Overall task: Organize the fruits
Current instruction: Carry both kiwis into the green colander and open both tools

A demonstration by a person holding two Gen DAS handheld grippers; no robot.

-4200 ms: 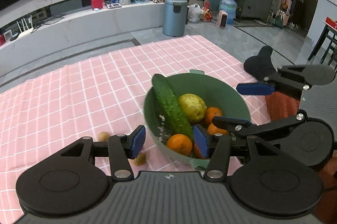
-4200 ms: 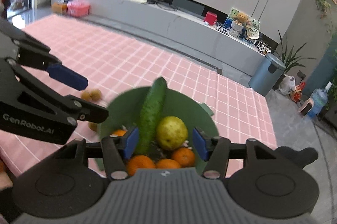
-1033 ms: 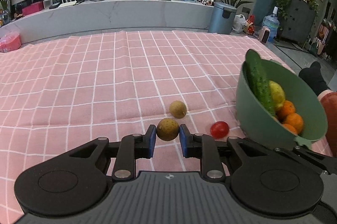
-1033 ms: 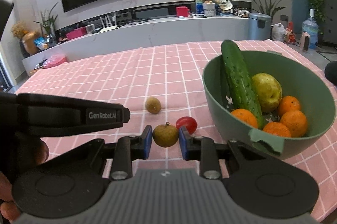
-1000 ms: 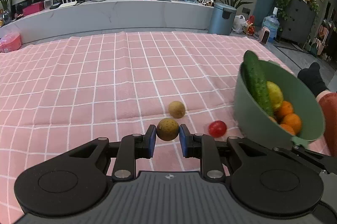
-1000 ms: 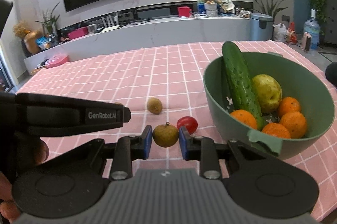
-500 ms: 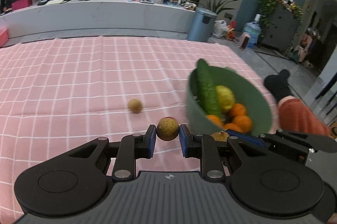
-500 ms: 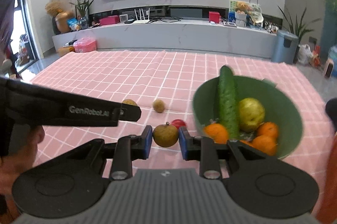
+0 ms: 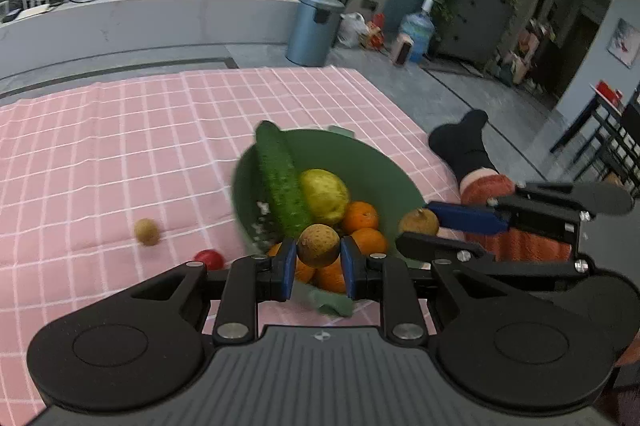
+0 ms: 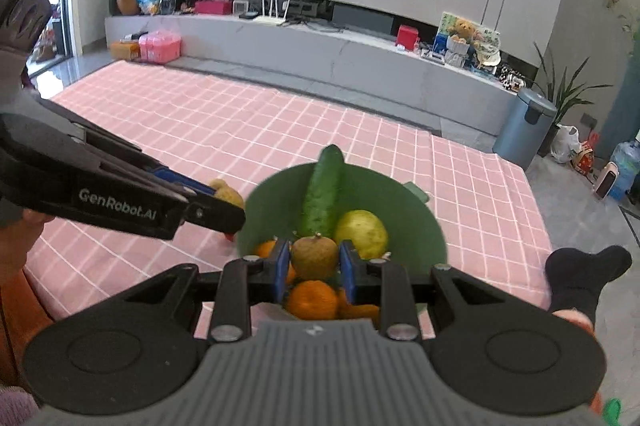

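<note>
The left tongs (image 9: pixel 319 263) were seen clamped on a small round brown fruit (image 9: pixel 319 245), held between the blue pads (image 9: pixel 287 268) above the near rim of the green bowl (image 9: pixel 376 169). The right tongs (image 10: pixel 315 265) were likewise clamped on a second brown fruit (image 10: pixel 314 256), this one with a short stem on top, held over the bowl's near side. In the left wrist view the right tongs were visible to the right, with their fruit just beside the bowl's right rim.

The bowl was found standing on a worktop covered by a pink checked cloth (image 9: pixel 120 145). Inside it, a cucumber (image 9: pixel 281 181) was leaned with its tip over the far left rim; a yellow-green pear (image 9: pixel 325 195) lay just right of it, and several oranges (image 9: pixel 360 217) were packed on the near side, touching one another.

Two items were noted loose on the cloth, left of the bowl: a third brown fruit (image 9: pixel 146 232), well apart from the bowl, and a small red tomato (image 9: pixel 209 259), nearer, partly hidden behind the left tongs' frame.

At the right edge of the cloth a foot in a black sock (image 9: pixel 464 145) was recorded. In the right wrist view part of a hand (image 10: pixel 16 226) was seen gripping the left tool.
</note>
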